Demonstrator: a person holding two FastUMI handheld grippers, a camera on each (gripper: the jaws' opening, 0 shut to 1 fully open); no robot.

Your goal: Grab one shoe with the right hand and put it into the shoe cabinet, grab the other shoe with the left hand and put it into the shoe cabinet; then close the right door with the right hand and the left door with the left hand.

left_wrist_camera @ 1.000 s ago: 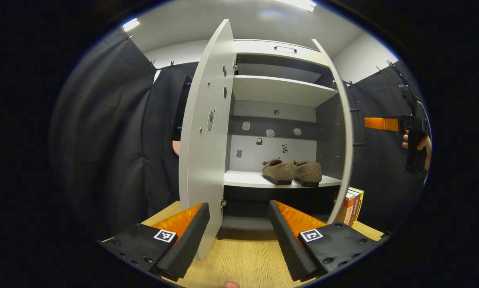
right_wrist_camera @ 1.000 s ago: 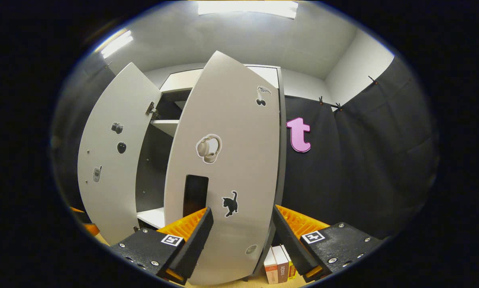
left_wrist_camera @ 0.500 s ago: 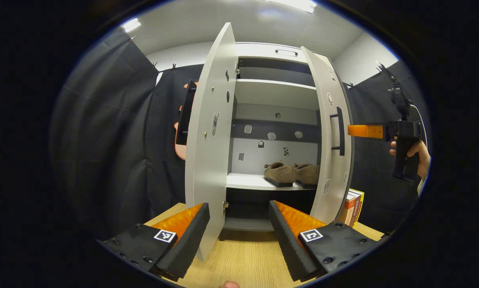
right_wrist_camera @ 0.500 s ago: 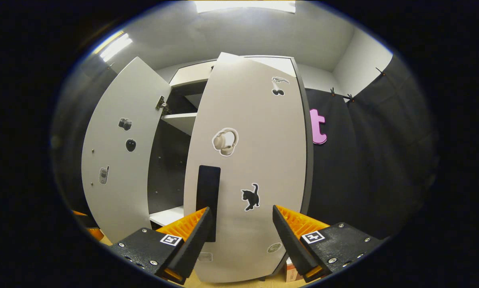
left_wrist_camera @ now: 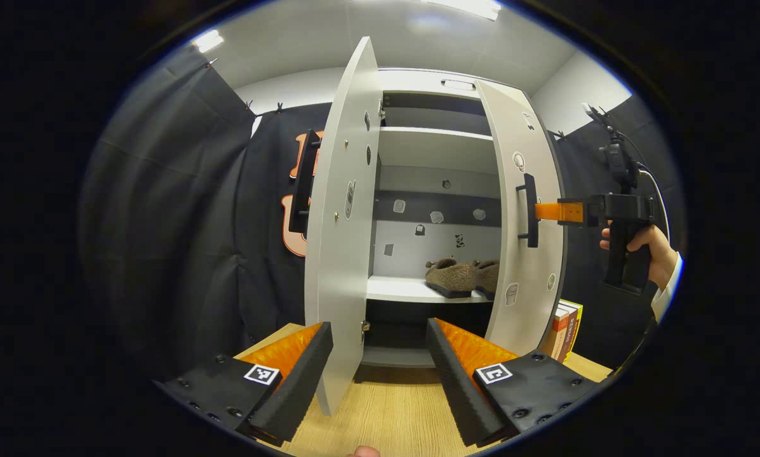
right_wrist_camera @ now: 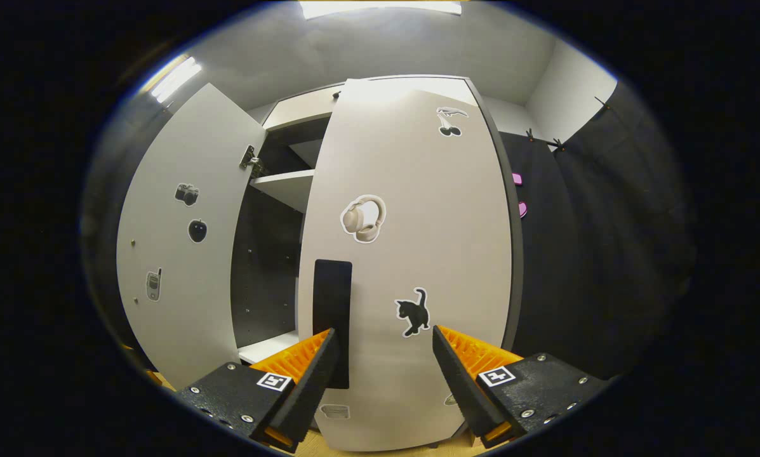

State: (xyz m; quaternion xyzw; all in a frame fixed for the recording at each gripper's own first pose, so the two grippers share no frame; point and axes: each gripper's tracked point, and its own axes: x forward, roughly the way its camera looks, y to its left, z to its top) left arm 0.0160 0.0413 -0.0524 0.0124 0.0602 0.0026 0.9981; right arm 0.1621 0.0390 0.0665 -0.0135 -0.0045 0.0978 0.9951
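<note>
A grey shoe cabinet [left_wrist_camera: 440, 149] is seen standing on a wooden worktop [left_wrist_camera: 392, 412] in a booth walled with black cloth. In the left gripper view, two brown fuzzy shoes [left_wrist_camera: 462, 277] are set side by side, touching, on a pale inner shelf [left_wrist_camera: 395, 290] of the cabinet, toward its right. The left door [left_wrist_camera: 341, 228] is swung wide open, edge-on to the camera, with a dark handle [left_wrist_camera: 302, 181] on its outer face. The right door [left_wrist_camera: 529, 222] is partly closed and hides part of the right-hand shoe.

The left gripper [left_wrist_camera: 380, 358] is held low before the cabinet, its fingers spread wide and nothing held between them; the lower edge of the left door is seen in the gap.

The right gripper [left_wrist_camera: 548, 211] is seen at the right of the left gripper view, held by a hand [left_wrist_camera: 649, 244], with its tip at the front of the right door beside that door's dark handle [left_wrist_camera: 529, 209]. In the right gripper view, its fingers are spread wide with nothing clasped, and the door face fills the gap. Whether a finger touches the door cannot be told. Stickers are dotted on both doors. Books [left_wrist_camera: 564, 330] stand on the worktop just right of the cabinet.
</note>
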